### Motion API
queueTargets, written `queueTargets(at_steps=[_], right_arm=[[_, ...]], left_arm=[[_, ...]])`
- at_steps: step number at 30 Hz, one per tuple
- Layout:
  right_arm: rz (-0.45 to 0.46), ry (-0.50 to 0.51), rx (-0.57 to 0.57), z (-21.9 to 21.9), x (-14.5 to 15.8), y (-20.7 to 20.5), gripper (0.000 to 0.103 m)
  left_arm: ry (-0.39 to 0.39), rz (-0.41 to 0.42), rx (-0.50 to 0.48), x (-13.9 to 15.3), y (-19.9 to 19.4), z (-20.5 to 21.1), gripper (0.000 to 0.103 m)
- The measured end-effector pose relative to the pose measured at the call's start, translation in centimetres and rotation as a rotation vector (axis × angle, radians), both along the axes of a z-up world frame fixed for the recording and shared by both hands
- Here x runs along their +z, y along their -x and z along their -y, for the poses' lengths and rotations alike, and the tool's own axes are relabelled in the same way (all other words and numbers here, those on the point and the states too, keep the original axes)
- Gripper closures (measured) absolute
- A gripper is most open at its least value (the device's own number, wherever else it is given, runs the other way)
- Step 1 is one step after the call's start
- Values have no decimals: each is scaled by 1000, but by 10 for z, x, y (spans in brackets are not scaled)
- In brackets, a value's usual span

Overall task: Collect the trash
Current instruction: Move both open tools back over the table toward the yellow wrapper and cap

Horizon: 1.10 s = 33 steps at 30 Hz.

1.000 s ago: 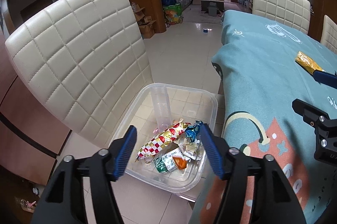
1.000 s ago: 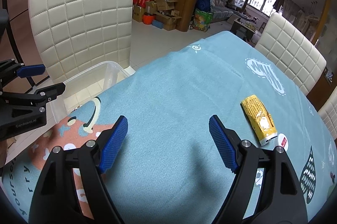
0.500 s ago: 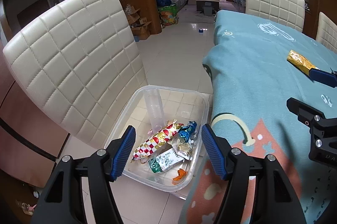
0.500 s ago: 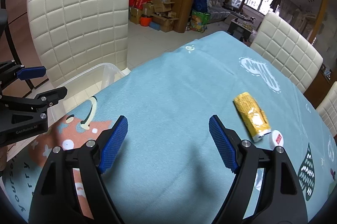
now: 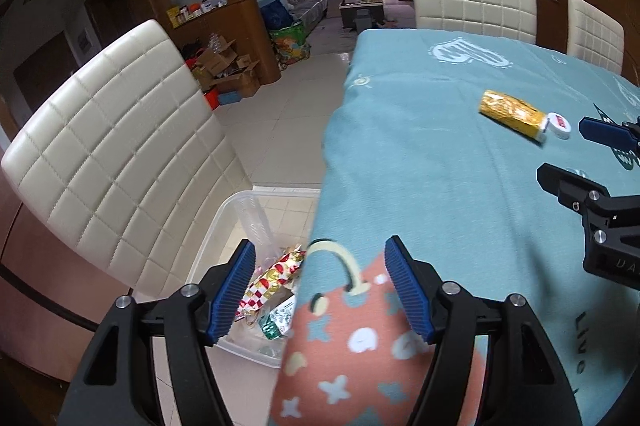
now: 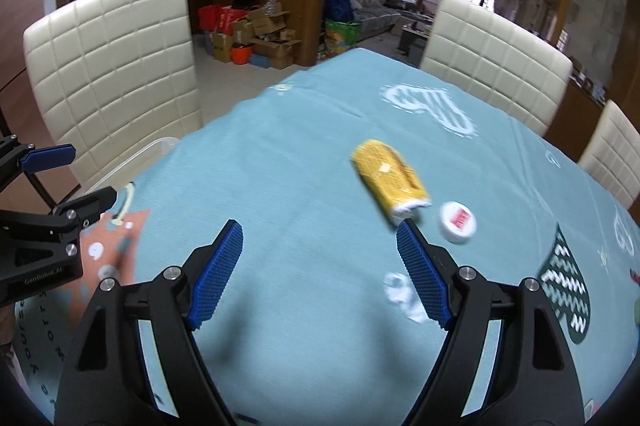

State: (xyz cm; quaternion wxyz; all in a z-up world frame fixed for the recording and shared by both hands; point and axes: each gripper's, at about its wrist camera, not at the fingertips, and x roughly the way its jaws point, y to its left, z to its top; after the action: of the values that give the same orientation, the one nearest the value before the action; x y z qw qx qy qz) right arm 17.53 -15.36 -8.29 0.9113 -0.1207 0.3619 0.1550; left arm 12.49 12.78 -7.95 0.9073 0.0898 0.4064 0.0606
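Note:
A yellow snack wrapper (image 6: pixel 390 178) lies on the teal tablecloth (image 6: pixel 304 154), with a white round lid (image 6: pixel 457 221) just to its right. The wrapper (image 5: pixel 512 112) and lid (image 5: pixel 558 125) also show at the right of the left wrist view. My right gripper (image 6: pixel 318 272) is open and empty, short of the wrapper. My left gripper (image 5: pixel 320 288) hangs over the table's edge, its jaws opening with nothing between them. Below it on the floor stands a clear plastic bin (image 5: pixel 236 210) holding several wrappers, among them a red checked wrapper (image 5: pixel 276 276), and a clear cup (image 5: pixel 254 222).
A cream quilted chair (image 5: pixel 120 162) stands close beside the bin. More cream chairs (image 6: pixel 492 62) line the table's far side. A crumpled white scrap (image 6: pixel 400 290) lies near my right fingertip. Cardboard boxes (image 6: pixel 256 34) sit by a wooden cabinet at the back.
Both grippers have swung from the bin toward the table; the yellow wrapper and white lid now sit nearer in both views. The left jaws stand slightly wider.

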Motion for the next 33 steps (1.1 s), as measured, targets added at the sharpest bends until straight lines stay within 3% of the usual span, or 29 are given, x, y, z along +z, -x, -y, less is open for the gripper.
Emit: queueTargets(at_steps=[12,20,33], right_arm=[[1,-26,-100,75,4,3,24],[-6,-39,-149,109,2,-1,24],[-44,-35,-178,127,-14,-36,25]], left_arm=[[-40,10,-122,12,-9,81,30],[-45,-7,-162,10,-18,112,25],[-13,-50,-225,3,-63,147,25]])
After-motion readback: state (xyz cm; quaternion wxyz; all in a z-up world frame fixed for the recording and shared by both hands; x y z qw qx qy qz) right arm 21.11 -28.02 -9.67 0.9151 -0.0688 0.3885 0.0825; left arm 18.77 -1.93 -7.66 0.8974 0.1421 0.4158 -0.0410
